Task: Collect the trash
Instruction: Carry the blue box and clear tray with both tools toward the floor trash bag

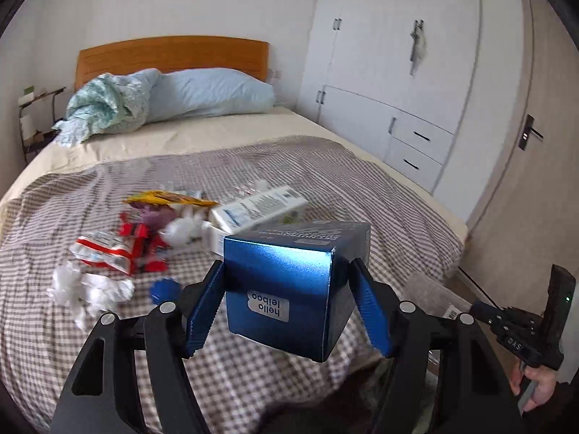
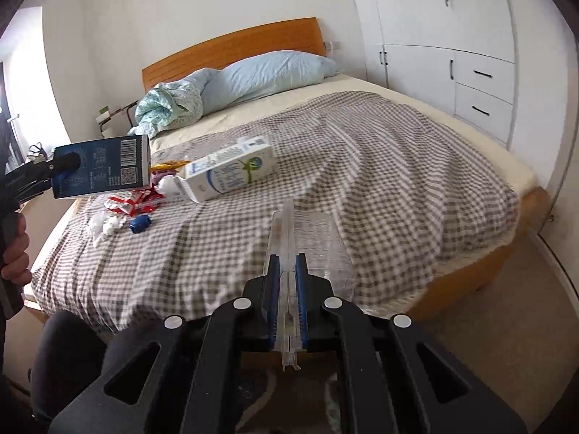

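Bed's a mess: milk carton [image 2: 229, 173], red wrappers [image 2: 132, 202], tissue [image 1: 90, 289] and blue cap [image 1: 164, 289] piled at 10 o'clock on the checked blanket [image 2: 362, 181]. Left gripper [image 1: 287, 300] clamps a shiny blue box [image 1: 289, 285] off the bed. Right gripper [image 2: 287, 296] pinches a clear plastic tray [image 2: 307, 238].

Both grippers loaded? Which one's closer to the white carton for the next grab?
Left gripper, probably: its blue box hangs right by the white carton. Right gripper, pinching the clear plastic container, sits farther back. Both must unload first.
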Available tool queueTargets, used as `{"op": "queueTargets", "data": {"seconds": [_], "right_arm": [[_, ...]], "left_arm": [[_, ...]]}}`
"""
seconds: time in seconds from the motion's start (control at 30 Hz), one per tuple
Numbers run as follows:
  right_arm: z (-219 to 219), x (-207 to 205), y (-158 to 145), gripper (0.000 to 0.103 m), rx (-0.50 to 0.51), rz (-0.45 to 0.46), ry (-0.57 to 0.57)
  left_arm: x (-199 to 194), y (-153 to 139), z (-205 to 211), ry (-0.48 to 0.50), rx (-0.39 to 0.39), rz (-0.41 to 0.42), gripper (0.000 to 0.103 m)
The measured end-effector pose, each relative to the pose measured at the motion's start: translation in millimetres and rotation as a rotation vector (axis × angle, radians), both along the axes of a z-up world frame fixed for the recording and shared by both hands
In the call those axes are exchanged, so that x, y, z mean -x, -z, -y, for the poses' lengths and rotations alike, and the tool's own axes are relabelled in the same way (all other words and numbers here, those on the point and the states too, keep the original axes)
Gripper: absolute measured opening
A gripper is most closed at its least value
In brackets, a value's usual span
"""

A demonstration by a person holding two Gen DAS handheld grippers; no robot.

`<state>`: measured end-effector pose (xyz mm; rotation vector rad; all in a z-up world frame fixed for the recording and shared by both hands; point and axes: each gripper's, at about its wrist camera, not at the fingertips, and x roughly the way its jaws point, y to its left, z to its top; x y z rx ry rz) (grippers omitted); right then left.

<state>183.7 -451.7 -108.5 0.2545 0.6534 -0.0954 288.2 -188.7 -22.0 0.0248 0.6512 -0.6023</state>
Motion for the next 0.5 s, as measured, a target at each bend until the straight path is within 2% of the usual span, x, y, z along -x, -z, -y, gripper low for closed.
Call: {"op": "queueTargets", "data": {"seconds": [0.1,0.2,0.33,0.43,0.5], "right_arm": [[31.9,32.4,23.7,0.009,-0.002,-0.063,0.059],[58.7,64.8,63.2,0.009,0.006,-0.157,0.122],[80.8,91.6,146.2,0.009,0.012,-0.315,0.139],[86.3,92.0,213.1,0.009,-0.011,-0.393,0.08],[77.8,81.0,251.5,0.009,0.033,-0.439,0.017]], "left_arm": [[29.7,24.7,50.2,0.111,-0.063,-0.029,0.066],[58.2,50.2,99.0,0.227,-0.145,-0.035,0.066],[84.3,83.3,155.0,0.333,-0.287,-0.016,0.066],[91.5,104.7,185.9,0.391,-0.316,-0.059,0.066],[93.9,119.0,205.4,0.412,-0.373,-0.075,0.066]]}}
